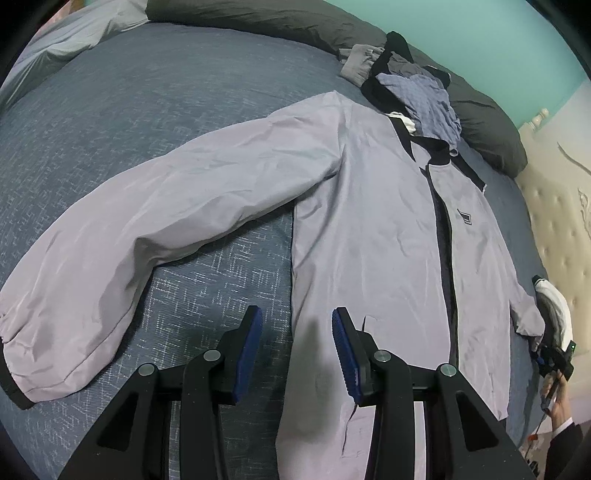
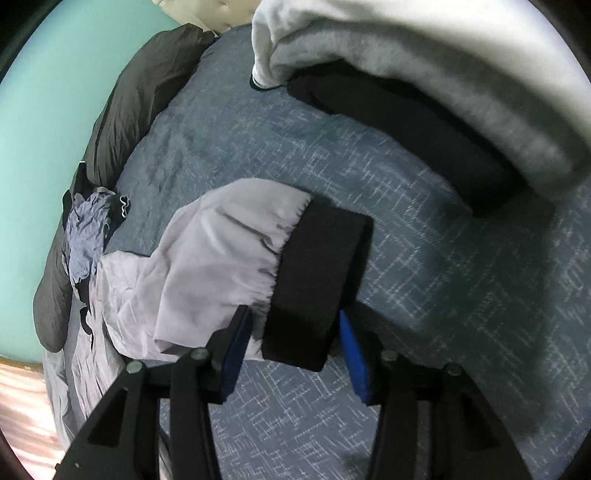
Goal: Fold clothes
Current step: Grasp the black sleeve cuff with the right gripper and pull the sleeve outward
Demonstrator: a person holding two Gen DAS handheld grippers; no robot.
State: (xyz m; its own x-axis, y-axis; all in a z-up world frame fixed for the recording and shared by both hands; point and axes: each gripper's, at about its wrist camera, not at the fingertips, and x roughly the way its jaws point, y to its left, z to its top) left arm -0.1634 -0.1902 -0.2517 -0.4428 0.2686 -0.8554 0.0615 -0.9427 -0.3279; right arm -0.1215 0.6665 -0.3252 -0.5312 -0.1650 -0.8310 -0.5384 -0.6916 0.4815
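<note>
Light, slippery windbreaker jacket (image 1: 369,221): right claw (image 2: 295,332) clamps its black ribbed cuff (image 2: 317,280), the firmest hold; left claw (image 1: 297,325) hovers apart over the near hem.

You're working over a bed covered in a blue-grey woven bedspread (image 1: 155,122), with a long dark grey pillow (image 1: 484,122) along its far edge. Behind it stands a flat mint-green wall (image 1: 480,33); a cream tufted padded headboard (image 1: 561,236) sits at right.
</note>
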